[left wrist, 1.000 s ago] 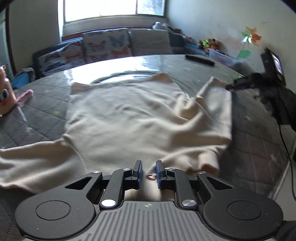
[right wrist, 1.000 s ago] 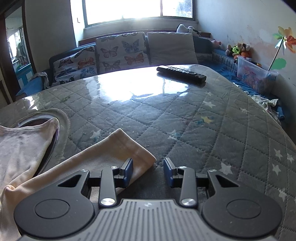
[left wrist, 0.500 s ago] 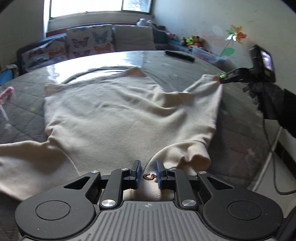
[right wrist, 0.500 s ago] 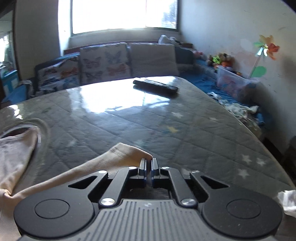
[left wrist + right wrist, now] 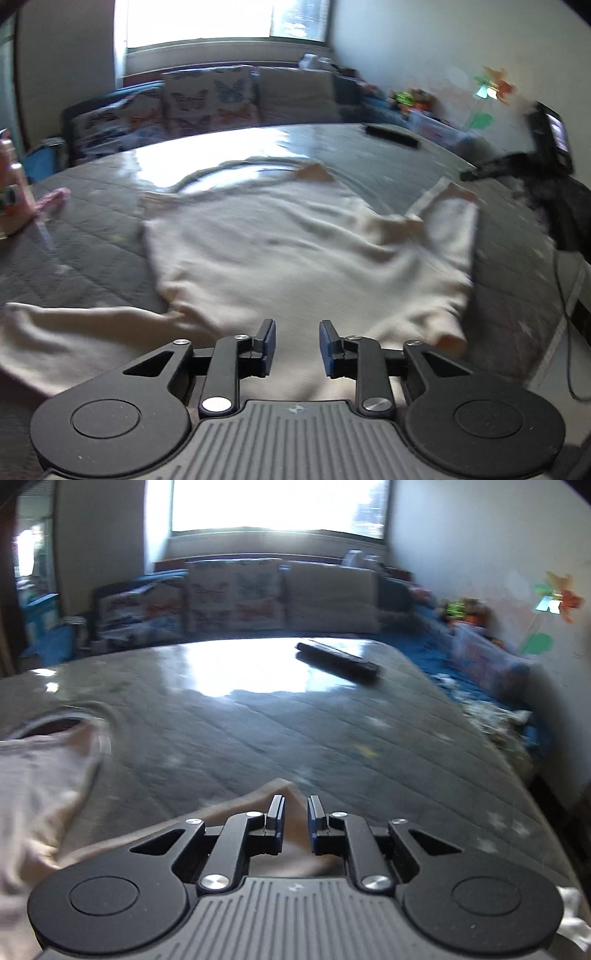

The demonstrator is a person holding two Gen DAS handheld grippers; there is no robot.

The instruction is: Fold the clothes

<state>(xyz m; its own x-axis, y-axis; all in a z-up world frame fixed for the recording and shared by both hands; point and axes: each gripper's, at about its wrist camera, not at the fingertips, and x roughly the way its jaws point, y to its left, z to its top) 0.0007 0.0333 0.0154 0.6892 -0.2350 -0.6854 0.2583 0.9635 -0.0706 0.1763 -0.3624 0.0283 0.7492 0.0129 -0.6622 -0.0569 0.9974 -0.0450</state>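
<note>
A cream sweater [image 5: 295,251] lies spread over the grey quilted table [image 5: 92,229]. My left gripper [image 5: 297,347] is open just above its near edge, with nothing between the fingers. One sleeve [image 5: 450,221] runs to the right, its cuff lying on the table. In the right wrist view that sleeve cuff [image 5: 284,790] lies under my right gripper [image 5: 296,819], whose jaws stand a little apart and open over the cloth. The right gripper [image 5: 471,175] also shows in the left wrist view, held by a dark-sleeved hand [image 5: 554,199] just past the cuff. Both views are blurred.
A black remote control [image 5: 338,661] lies far on the table. A pink item [image 5: 51,197] sits at the left edge. A round metal rim [image 5: 236,171] shows past the sweater. A sofa with butterfly cushions [image 5: 232,594] stands behind; the table edge [image 5: 517,775] drops off at right.
Both grippers were shut on the sweater half a second ago, the left on its near edge, the right on the sleeve cuff. Both have opened and let the cloth go.
</note>
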